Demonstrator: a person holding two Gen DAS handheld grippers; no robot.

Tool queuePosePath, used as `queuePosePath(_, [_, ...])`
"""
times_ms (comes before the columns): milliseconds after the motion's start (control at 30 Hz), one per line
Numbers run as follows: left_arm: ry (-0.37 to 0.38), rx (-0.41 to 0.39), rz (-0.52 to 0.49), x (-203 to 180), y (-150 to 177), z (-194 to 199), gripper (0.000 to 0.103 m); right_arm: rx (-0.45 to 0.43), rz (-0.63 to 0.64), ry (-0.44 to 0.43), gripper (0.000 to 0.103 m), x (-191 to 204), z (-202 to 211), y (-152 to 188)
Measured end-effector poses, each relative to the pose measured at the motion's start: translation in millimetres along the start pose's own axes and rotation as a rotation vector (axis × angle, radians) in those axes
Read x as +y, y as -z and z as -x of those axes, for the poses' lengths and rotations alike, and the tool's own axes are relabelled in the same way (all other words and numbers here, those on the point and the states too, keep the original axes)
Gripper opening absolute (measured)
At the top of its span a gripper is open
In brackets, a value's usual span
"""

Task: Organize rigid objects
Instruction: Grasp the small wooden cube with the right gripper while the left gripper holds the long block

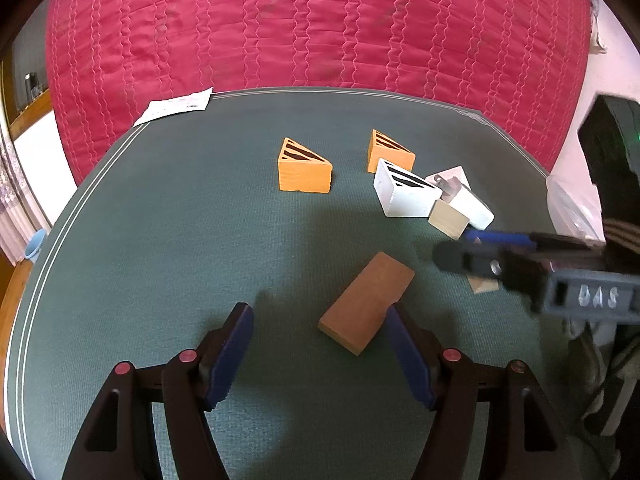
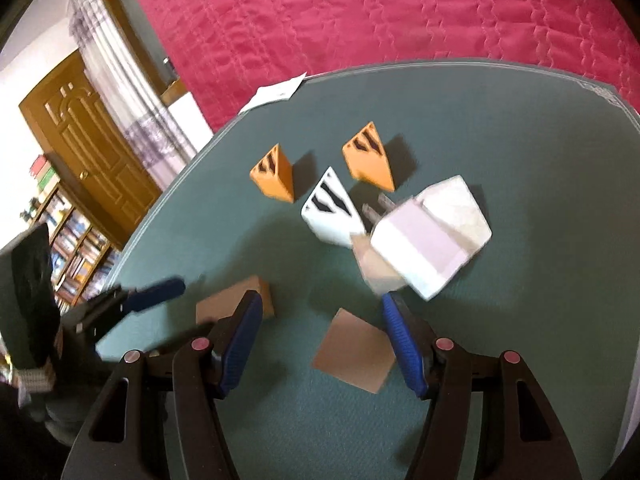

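Green cloth covers the counter [image 1: 160,240], and a big red quilt [image 1: 320,20] hangs behind it. On the cloth, two orange wedges stand near each other: one [image 1: 305,170] on the left and one [image 1: 390,152] on the right. A white wedge [image 1: 402,194] with black stripes sits just beside the right orange one. Next to it a small wooden cube [image 1: 448,218] touches a white plug [image 1: 470,204]. A flat brown block [image 1: 366,306] lies closer, near the left tongs [image 1: 320,352]. Those tongs are spread apart and opening a bit, with nothing pinched; the block's near corner sits by one blue pad. The right tongs [image 2: 320,340] are spread too and hold nothing. A thin brown square [image 2: 354,350] lies on the cloth between their pads, not touched. A white paper [image 1: 176,106] rests at the far edge of the counter.
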State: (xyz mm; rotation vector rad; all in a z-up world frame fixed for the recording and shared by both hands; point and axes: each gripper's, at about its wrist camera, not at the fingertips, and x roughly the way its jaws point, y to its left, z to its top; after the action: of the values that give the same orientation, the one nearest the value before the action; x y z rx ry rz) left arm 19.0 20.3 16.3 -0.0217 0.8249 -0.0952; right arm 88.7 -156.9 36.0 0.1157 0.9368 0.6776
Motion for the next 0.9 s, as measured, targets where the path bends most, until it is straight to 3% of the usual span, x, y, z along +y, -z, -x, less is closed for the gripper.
queuePosePath(167, [0.000,-0.002,0.005,0.6,0.3,0.1,0.074,0.042,0.074,-0.005,0.063,14.9,14.8,23.6])
queuePosePath(300, [-0.014,-0.006,-0.008,-1.9,1.0,0.3,0.074,0.037,0.138,0.095,0.058,31.0,18.4,37.9])
queuePosePath(633, [-0.025,0.005,-0.031,-5.4,-1.5,-0.7,0.074,-0.021,0.098,0.336,0.033,42.4,13.3,38.6])
queuePosePath(833, [-0.015,0.011,-0.058,-11.0,-6.0,-5.1,0.074,-0.049,0.046,0.327,0.033,35.3,18.8,41.1])
queuePosePath(900, [-0.003,0.025,-0.071,-13.9,-7.0,-9.4,0.067,-0.054,0.029,0.324,0.033,32.1,21.8,42.8])
